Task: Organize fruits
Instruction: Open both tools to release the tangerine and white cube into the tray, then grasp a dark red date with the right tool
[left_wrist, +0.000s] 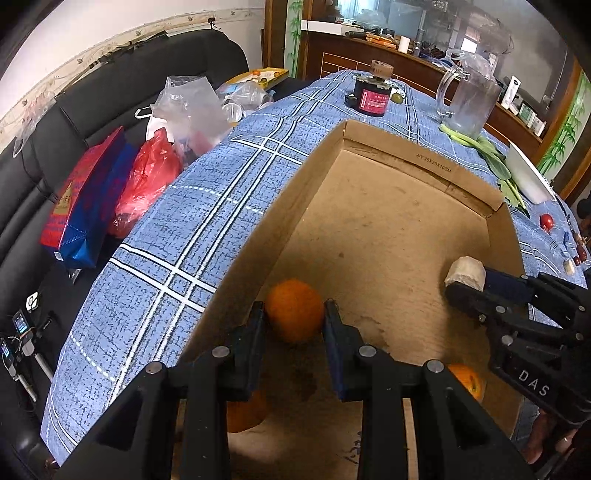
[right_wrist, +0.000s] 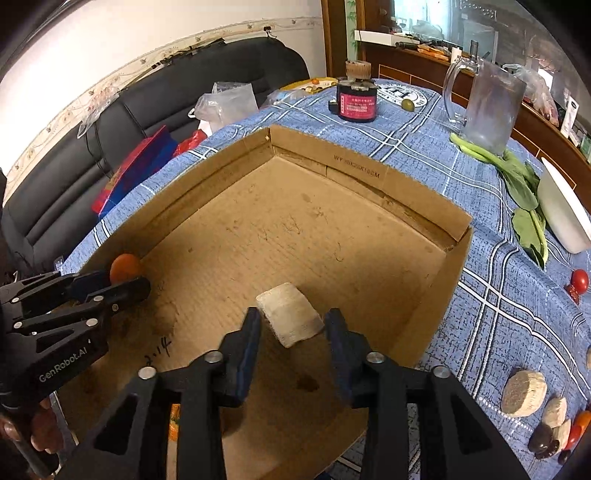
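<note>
Left wrist view: an orange (left_wrist: 294, 311) is being held between the fingers of the left claw (left_wrist: 294, 314), both pads pressed against its sides, low inside the box (left_wrist: 376, 229) and close to the box's left wall. Two more oranges are lying on the box floor nearer the camera than the fingertips: one (left_wrist: 246, 411) is partly hidden under the left finger, the other (left_wrist: 468, 380) is showing behind the right finger. To the right of this claw, and a little farther ahead, the right claw (left_wrist: 460, 282) is being seen from the side with a pale block (left_wrist: 465, 272) at its tip.

In the right wrist view, that block (right_wrist: 290, 318) is being gripped between the fingers of the right claw (right_wrist: 291, 323); it is sitting tilted, over the middle of the box (right_wrist: 424, 206) floor. Off to the left of this claw, the left claw (right_wrist: 125, 284) is being seen with its orange (right_wrist: 125, 266) by the box's left wall.

Beyond both claws, past the box's far wall, a black jar (right_wrist: 356, 99) and a clear jug (right_wrist: 487, 107) are standing on the blue cloth (right_wrist: 480, 295). To the right of the right claw, outside the box, a tomato (right_wrist: 579, 281) and greens (right_wrist: 517, 184) are lying on the cloth.
</note>
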